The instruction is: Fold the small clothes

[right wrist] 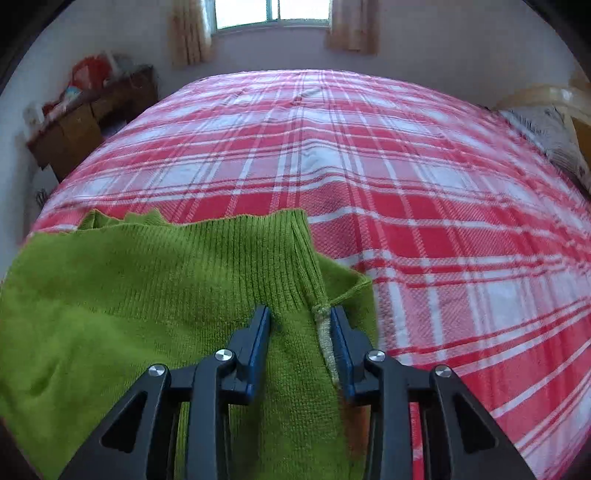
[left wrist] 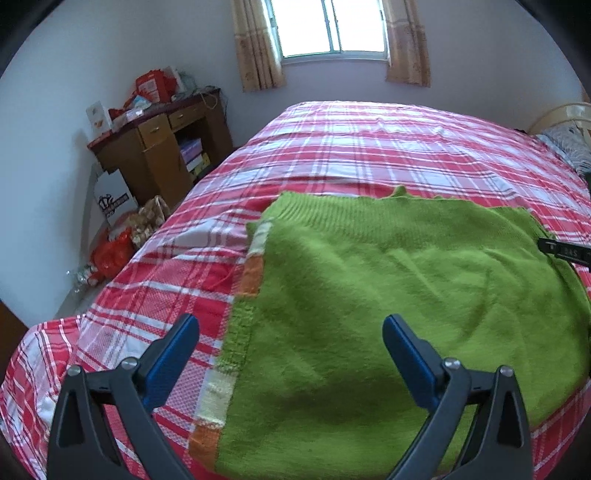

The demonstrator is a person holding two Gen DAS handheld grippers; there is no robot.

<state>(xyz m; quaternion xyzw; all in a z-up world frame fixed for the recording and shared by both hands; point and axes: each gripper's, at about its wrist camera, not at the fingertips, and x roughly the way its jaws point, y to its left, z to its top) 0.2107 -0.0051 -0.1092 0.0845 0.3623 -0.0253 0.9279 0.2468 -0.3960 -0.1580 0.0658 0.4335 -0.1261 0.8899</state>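
Across the lower half of both frames, my green sweater lies flat on the plaid bed, barely folded, most still to do. Left gripper hangs wide open above its striped edge; right gripper has fingers half-closed, straddling the ribbed hem.

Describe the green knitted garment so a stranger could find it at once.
Start at the big bed with the red and white plaid cover under the curtained window. The green sweater lies flat on its near part. It is the only green thing on the bed, fuzzy knit with a ribbed hem and an orange and cream striped edge.
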